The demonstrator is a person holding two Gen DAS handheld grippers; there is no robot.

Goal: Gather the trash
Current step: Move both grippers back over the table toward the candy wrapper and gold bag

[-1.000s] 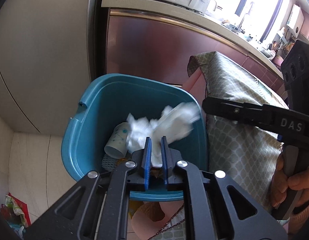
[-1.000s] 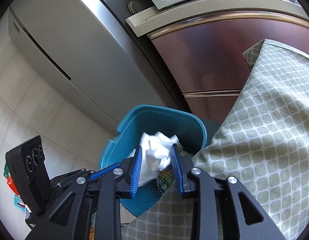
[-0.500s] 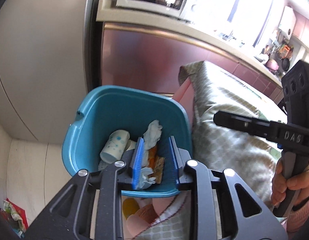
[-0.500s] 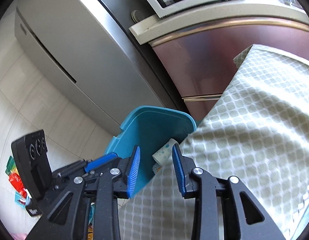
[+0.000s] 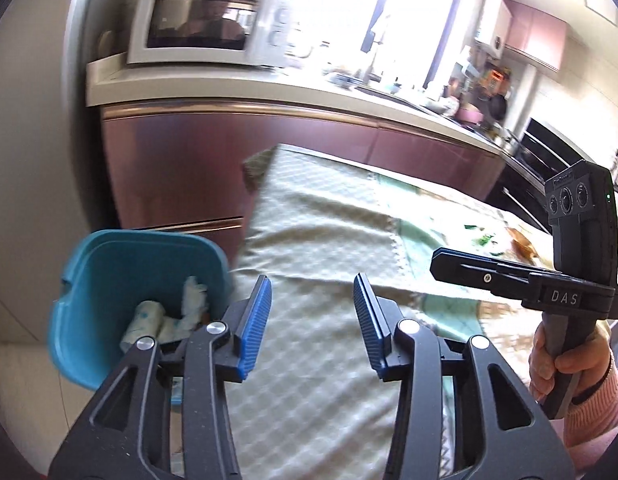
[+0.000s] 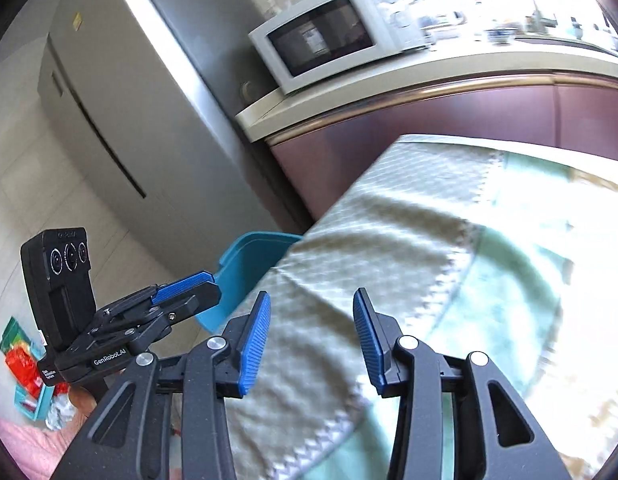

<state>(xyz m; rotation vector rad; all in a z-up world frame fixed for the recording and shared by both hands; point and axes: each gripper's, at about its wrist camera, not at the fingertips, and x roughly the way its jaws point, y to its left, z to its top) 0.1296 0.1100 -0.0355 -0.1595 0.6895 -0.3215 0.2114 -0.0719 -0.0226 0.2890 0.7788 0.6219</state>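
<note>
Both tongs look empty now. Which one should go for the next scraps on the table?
Probably the right tongs: open, empty and farther out over the tablecloth toward the green scraps. The left tongs, also open, sit nearer the teal bin.

right gripper (image 6: 312, 336) fingers apart over tablecloth (image 6: 449, 248), teal bin (image 6: 245, 268) beside
</note>
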